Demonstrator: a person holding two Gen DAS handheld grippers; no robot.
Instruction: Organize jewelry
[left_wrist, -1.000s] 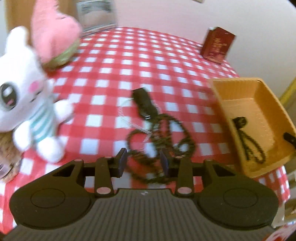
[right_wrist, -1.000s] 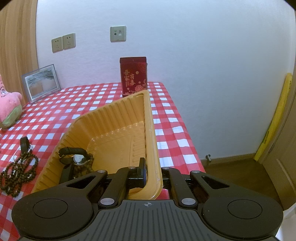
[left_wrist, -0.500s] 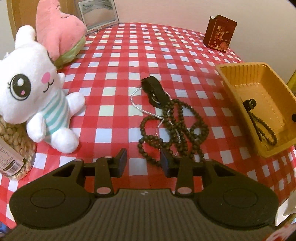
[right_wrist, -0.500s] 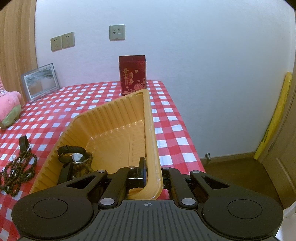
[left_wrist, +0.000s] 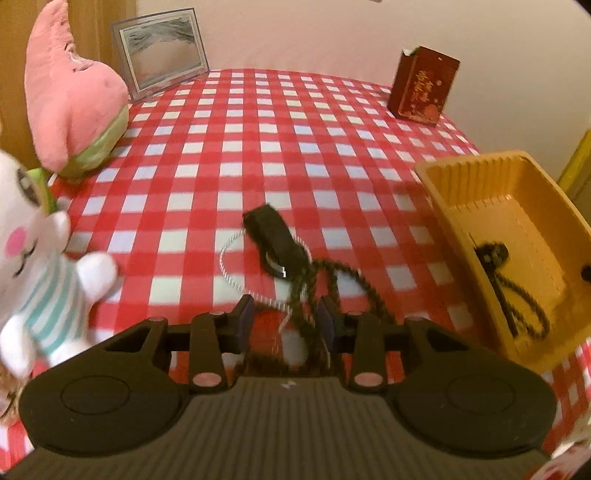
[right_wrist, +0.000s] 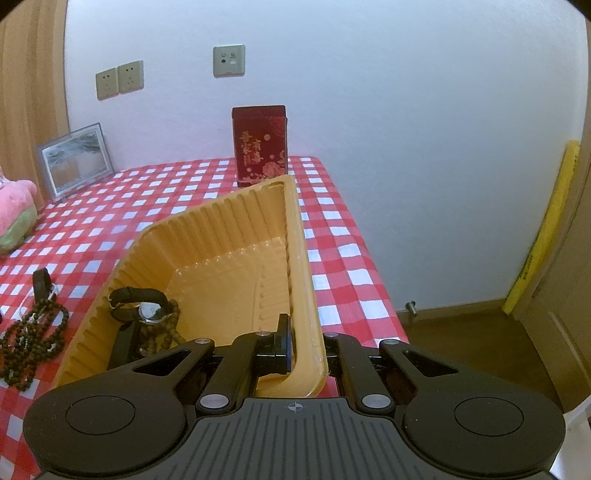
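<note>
Counter: red-and-white checked cloth over the counter (left_wrist: 258, 147); it fills most of the left wrist view and the left half of the right wrist view
Left tool: black two-finger left tool (left_wrist: 286, 321) at lower centre of the left wrist view; its jaws stand part-way apart, with strands of beads and chain lying between them on the cloth; whether the pads press on anything I cannot tell, as the picture is blurred there
Right tool: black right tool (right_wrist: 306, 347) at lower centre of the right wrist view; its jaws are closed narrowly on the near wall of the tray, one finger (right_wrist: 282, 343) inside it
Tray: orange ribbed plastic tray (left_wrist: 461, 192) at the right edge of the left wrist view, near the counter's right edge; it appears tilted
Tray contents: black-strapped wristwatch (right_wrist: 146, 308) and dark bead bracelet (left_wrist: 524, 306) lie in the tray's near left corner as the right wrist view shows it
Loose jewelry: long dark brown bead necklace (right_wrist: 31, 345) heaped on the cloth just left of the tray; thin silver chain (left_wrist: 227, 269) looped beside it; second black-strapped watch (left_wrist: 275, 242) lies across the chain, touching the beads
Back of counter: dark red gift box with gold print (right_wrist: 259, 144) upright by the wall; clear-framed picture (left_wrist: 162, 51) at upper left
Toys: pink star-shaped plush (left_wrist: 70, 103) at upper left; white plush animal in striped shirt (left_wrist: 33, 266) at left edge
</note>
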